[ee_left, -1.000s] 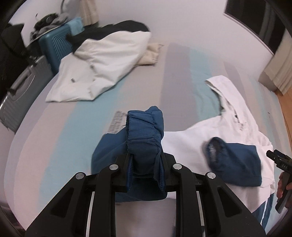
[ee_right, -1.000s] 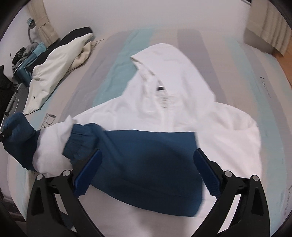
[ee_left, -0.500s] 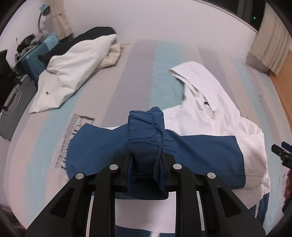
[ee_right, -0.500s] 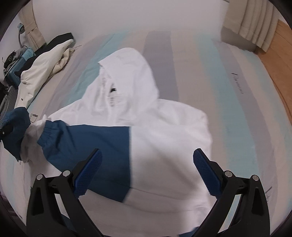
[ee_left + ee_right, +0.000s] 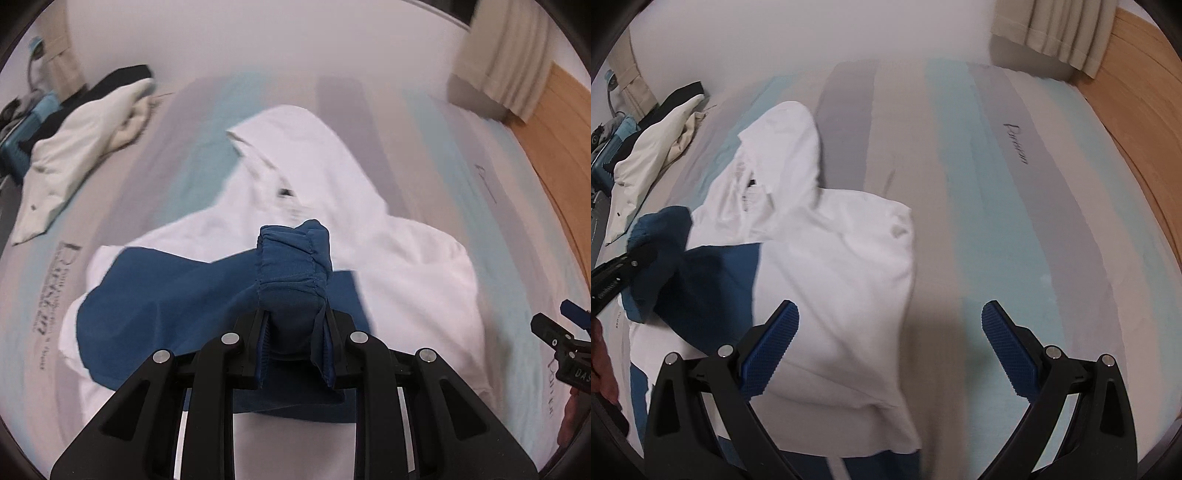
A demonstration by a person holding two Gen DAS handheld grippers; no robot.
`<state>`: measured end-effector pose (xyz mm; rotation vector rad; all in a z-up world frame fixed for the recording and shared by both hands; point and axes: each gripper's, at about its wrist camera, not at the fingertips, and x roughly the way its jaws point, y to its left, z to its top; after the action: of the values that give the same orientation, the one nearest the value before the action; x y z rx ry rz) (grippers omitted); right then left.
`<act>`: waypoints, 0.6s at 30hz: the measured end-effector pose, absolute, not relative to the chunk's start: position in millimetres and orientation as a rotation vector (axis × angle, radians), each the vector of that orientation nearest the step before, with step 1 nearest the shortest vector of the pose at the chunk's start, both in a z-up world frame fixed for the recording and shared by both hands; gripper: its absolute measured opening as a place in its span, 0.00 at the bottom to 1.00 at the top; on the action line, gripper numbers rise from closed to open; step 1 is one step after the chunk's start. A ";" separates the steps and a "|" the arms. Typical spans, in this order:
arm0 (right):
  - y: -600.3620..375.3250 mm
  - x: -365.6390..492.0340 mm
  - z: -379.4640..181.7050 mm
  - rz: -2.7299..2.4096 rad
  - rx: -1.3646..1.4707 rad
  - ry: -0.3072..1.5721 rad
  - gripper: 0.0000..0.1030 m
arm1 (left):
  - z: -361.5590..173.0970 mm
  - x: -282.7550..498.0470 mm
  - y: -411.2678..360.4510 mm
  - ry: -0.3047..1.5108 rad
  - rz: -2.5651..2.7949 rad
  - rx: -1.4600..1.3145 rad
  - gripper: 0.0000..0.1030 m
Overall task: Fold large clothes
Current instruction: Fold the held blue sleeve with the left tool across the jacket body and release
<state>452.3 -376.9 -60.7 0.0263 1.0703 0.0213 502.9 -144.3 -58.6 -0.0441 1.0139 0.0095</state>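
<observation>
A white hooded jacket (image 5: 399,266) with blue sleeves lies on the striped bed, hood pointing away; it also shows in the right wrist view (image 5: 834,258). My left gripper (image 5: 295,332) is shut on the blue elastic sleeve cuff (image 5: 291,266) and holds it above the jacket's chest, the blue sleeve (image 5: 155,295) trailing left across the body. In the right wrist view the cuff (image 5: 657,236) sits in the left gripper at the left edge. My right gripper (image 5: 890,343) is open and empty, above the jacket's right side and the bare sheet.
The striped grey and teal bed sheet (image 5: 1015,221) stretches right. A pile of white, cream and black clothes (image 5: 85,147) lies at the far left by a blue suitcase (image 5: 18,147). A curtain (image 5: 1052,33) and wooden floor (image 5: 1137,122) are at the right.
My left gripper has carried the cuff rightward over the jacket, laying the blue sleeve across the chest. My right gripper has swung right, off the other sleeve toward the jacket's right edge.
</observation>
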 end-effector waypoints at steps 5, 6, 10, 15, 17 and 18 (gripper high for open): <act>-404.7 450.6 -71.3 -0.001 0.058 1.088 0.93 | -73.8 507.4 -195.1 1.044 -0.031 -0.028 0.21; -410.0 450.3 -73.3 -0.004 0.066 1.090 0.93 | -74.8 508.2 -204.9 1.046 -0.044 -0.024 0.21; -426.1 450.9 -81.4 -0.007 0.079 1.100 0.93 | -73.9 510.5 -238.7 1.039 -0.084 -0.010 0.21; -442.2 456.4 -91.0 -0.011 0.088 1.116 0.93 | -85.7 521.8 -274.5 1.055 -0.107 0.012 0.21; -447.4 458.4 -94.3 -0.010 0.089 1.120 0.93 | -93.3 526.1 -281.1 1.068 -0.108 0.013 0.21; -450.4 459.2 -96.1 -0.010 0.089 1.122 0.93 | -98.2 528.5 -285.1 1.075 -0.107 0.015 0.21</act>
<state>459.2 -450.4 -96.1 0.0885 1.1218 -0.0102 528.5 -285.1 -98.2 0.0152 1.0746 -0.1071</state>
